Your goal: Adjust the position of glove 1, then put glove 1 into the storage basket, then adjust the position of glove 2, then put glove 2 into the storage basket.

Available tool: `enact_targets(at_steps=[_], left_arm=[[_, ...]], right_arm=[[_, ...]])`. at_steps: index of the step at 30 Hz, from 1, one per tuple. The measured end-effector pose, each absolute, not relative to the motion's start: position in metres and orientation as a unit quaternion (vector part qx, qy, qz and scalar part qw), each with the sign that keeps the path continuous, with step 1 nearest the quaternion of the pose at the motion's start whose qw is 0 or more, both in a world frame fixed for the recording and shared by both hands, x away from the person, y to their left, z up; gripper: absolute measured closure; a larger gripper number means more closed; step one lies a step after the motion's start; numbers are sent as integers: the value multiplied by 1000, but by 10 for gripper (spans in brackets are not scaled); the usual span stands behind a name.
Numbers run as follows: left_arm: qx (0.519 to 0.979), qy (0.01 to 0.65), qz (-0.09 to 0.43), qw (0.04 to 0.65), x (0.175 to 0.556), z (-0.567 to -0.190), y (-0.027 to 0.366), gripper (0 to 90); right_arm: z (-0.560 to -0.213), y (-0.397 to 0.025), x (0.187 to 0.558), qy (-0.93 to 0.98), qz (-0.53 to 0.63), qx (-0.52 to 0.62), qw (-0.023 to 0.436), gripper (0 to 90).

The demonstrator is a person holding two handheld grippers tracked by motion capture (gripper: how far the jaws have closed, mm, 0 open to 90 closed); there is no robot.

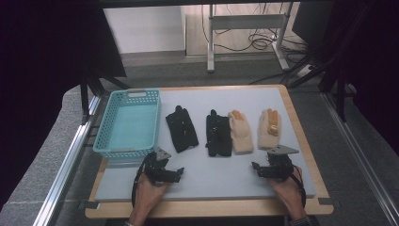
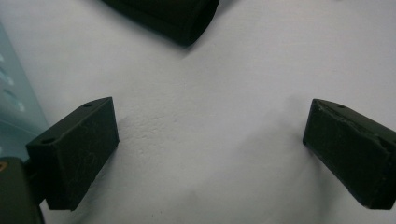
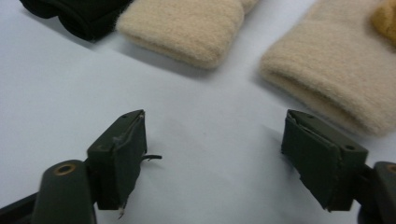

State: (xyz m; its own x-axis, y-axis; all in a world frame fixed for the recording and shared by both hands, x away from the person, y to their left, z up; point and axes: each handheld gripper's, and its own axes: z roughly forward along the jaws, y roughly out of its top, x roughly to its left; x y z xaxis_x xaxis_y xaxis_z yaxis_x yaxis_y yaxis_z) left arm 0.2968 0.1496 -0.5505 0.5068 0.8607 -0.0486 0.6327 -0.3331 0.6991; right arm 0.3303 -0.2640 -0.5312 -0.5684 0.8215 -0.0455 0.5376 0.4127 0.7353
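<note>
Left gripper (image 1: 179, 172): held low over the grey mat at about 7 o'clock on the table, jaws spread wide with nothing between them; in the left gripper view (image 2: 210, 154) bare mat lay in the gap.
Right gripper (image 1: 254, 168): held at about 5 o'clock on the table, jaws likewise wide apart and empty; in the right gripper view (image 3: 214, 154) only mat lay between them.
Hands: the left hand (image 1: 149, 190) and right hand (image 1: 287, 188) came in from the 6 o'clock edge, each wrapped around its tool.
Left black glove (image 1: 181, 128): flat on the mat at 12 o'clock from the left gripper, near but not touched; its cuff (image 2: 163, 16) showed at the top of the left gripper view.
Right black glove (image 1: 218, 133): just at 3 o'clock of the first black glove, apart from it, its far side touching a beige glove.
Left beige glove (image 1: 241, 132): at about 11 o'clock from the right gripper, cuff (image 3: 187, 30) toward the jaws, orange at the fingertips.
Right beige glove (image 1: 269, 128): at 12 o'clock from the right gripper, apart from its twin; cuff (image 3: 322, 74) near the right jaw but clear of it.
Basket (image 1: 107, 123): a teal plastic mesh basket at 9 o'clock on the table, at 11 o'clock from the left gripper; its wall (image 2: 14, 107) edged the left gripper view.
Mat (image 1: 211, 181): pale grey, covering the wooden table (image 1: 211, 208).
</note>
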Motion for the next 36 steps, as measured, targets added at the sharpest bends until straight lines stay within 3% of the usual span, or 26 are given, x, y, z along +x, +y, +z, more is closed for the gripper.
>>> enact_targets(at_steps=[2,19,36], left_arm=[[799,467,168,340,297,-551,150,36],[798,468,168,341,297,-551,150,37],[798,467,169,340,296,-551,150,39]], right_arm=[[-532,-263,330,821,344,410,200,157],[-531,-262,330,822,340,410,199,157],[-525,-262,329,817,351,417,189,232]])
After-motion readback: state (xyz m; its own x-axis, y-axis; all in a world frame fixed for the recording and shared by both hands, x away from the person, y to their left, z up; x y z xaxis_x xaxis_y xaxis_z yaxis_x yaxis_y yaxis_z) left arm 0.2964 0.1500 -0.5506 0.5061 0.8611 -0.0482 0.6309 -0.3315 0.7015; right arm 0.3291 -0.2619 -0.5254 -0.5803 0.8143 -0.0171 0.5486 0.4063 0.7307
